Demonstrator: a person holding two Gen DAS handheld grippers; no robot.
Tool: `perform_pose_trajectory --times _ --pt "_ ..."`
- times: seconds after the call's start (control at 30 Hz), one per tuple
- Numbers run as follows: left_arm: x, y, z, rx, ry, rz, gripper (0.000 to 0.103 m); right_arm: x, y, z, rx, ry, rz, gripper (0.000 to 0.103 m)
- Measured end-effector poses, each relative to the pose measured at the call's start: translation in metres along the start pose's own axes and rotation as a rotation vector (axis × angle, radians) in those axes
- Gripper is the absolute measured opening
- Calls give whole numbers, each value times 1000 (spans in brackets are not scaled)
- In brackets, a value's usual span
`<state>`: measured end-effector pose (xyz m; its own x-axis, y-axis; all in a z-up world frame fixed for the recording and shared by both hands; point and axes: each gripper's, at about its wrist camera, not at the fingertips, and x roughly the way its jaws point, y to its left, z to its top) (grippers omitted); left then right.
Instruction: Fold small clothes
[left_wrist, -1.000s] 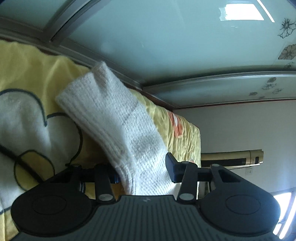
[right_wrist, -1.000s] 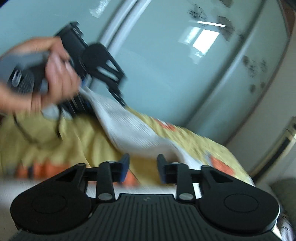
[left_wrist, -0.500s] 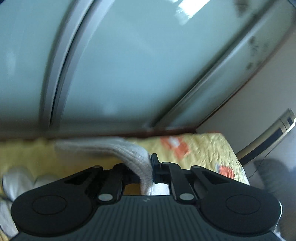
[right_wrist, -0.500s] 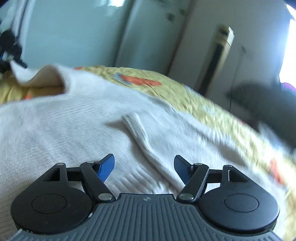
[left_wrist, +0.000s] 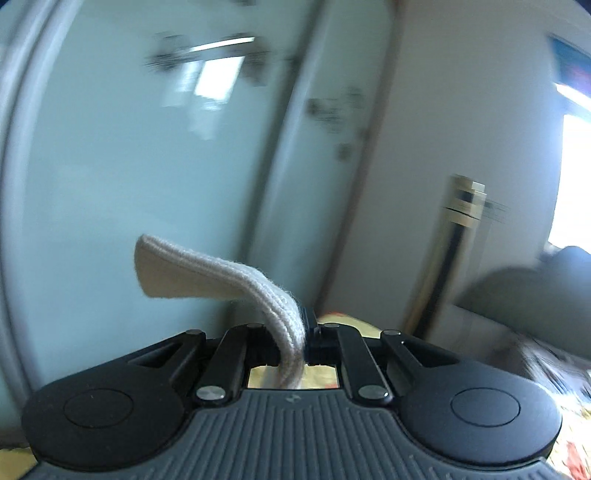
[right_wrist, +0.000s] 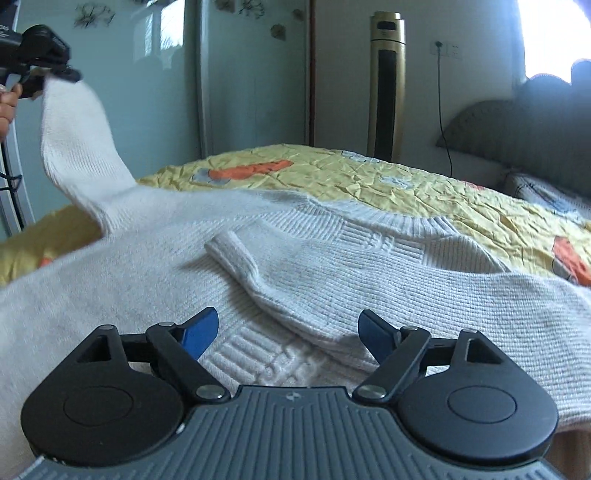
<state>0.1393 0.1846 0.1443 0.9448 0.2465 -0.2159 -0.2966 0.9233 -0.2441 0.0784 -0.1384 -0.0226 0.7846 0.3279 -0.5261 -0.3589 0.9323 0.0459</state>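
Note:
A white knit sweater (right_wrist: 332, 266) lies flat on the bed. One sleeve (right_wrist: 280, 291) is folded across its body, cuff toward the middle. My left gripper (left_wrist: 304, 332) is shut on the cuff (left_wrist: 207, 277) of the other sleeve, which sticks up past the fingers. In the right wrist view the left gripper (right_wrist: 48, 70) holds that sleeve (right_wrist: 77, 147) lifted high at the far left. My right gripper (right_wrist: 288, 332) is open and empty, low over the sweater, with the folded sleeve's near end between its blue-tipped fingers (right_wrist: 201, 330).
The bed has a yellow cover (right_wrist: 369, 177) with orange prints. A gold tower fan (right_wrist: 386, 85) stands by the wall, with a cord and socket beside it. Pale glass wardrobe doors (right_wrist: 251, 81) are behind the bed. A grey headboard (right_wrist: 517, 129) is at the right.
My left gripper closed on the sleeve cuff and lifted it high off the bed. My right gripper opened and moved down over the sweater by the folded sleeve.

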Motion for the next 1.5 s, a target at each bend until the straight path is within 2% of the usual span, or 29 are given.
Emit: perform_pose_trajectory --times 0.13,0.3,0.5,0.73,0.83,0.9,0.93,0.97,1.0,1.03,1.07,1.13,1.23,1.33,1.5 --pt "-11 -44 -15 79 21 -135 10 2 -9 0 54 6 -2 89" --pt "-20 -82 -53 151 103 -260 10 0 -19 -1 130 -8 -21 89" --pt "-3 -124 -100 170 258 -337 10 -4 -43 -5 272 -40 -50 89" --pt "-8 -156 -162 310 406 -396 11 -20 -67 -13 420 -136 -79 89" --pt "-11 -158 -179 354 456 -409 14 -24 -76 -16 469 -165 -96 89" --pt "-7 -160 -187 375 491 -422 20 -22 -80 -17 490 -160 -87 89" --pt "-7 -159 -189 380 511 -433 30 -22 -81 -17 497 -157 -85 89" --pt "-5 -157 -192 382 530 -447 50 -21 -82 -18 501 -156 -82 89" --pt "-5 -156 -194 385 543 -461 64 -21 -83 -18 505 -156 -78 89" --pt "-7 -154 -194 389 540 -469 86 -21 -84 -18 509 -155 -73 90" --pt "-10 -151 -194 392 516 -472 92 -21 -84 -18 512 -154 -70 90" --pt "-22 -149 -193 425 469 -481 92 -20 -85 -18 517 -153 -63 90" --pt "-36 -147 -190 495 467 -499 92 -21 -84 -18 522 -154 -45 90" --pt "-56 -133 -184 520 446 -510 92 -21 -84 -18 521 -158 -14 90" --pt "-79 -97 -176 518 416 -475 93 -16 -86 -13 578 -143 137 89"
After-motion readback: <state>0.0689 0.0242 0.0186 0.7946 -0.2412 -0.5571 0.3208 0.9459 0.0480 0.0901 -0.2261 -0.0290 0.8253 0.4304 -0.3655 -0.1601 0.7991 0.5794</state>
